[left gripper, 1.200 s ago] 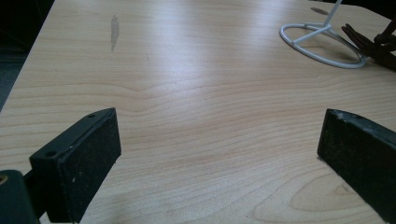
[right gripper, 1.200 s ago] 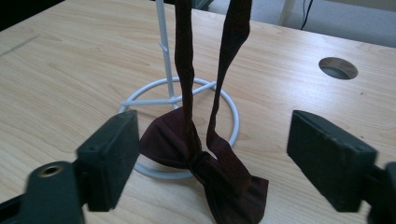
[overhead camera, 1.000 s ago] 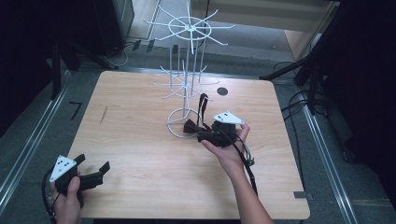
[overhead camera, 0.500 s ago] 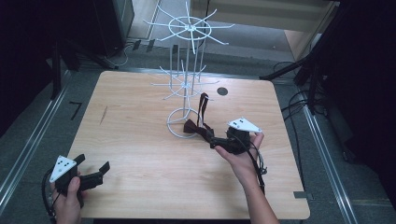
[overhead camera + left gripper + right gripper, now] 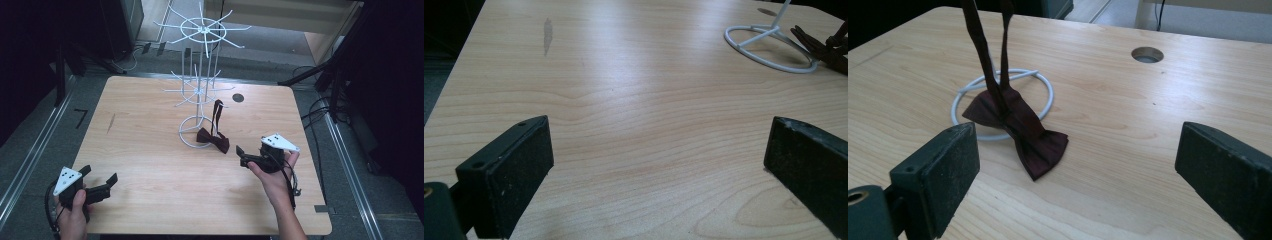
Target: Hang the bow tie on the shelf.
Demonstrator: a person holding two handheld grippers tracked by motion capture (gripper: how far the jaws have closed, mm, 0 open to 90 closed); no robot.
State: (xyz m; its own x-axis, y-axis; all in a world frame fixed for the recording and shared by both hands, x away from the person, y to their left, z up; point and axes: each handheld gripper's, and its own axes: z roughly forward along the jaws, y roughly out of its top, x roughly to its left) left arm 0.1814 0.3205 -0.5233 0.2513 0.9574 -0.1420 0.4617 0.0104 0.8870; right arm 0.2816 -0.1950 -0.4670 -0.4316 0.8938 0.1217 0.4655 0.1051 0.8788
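My right tongs (image 5: 242,156) are wide and empty near the bow tie (image 5: 213,140), left tongs (image 5: 100,181) wide too, so I guess grabbing it comes next

The right tool (image 5: 241,156) has let go of the bow tie (image 5: 213,139) and drawn back, jaws apart.

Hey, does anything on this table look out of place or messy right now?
Yes, the bow tie. Its strap is hooked on the white rack's lower arm, but the bow slumps on the table, partly over the rack's base ring, instead of hanging free. Both tools are open and apart from it. A dark smudge marks the wood.
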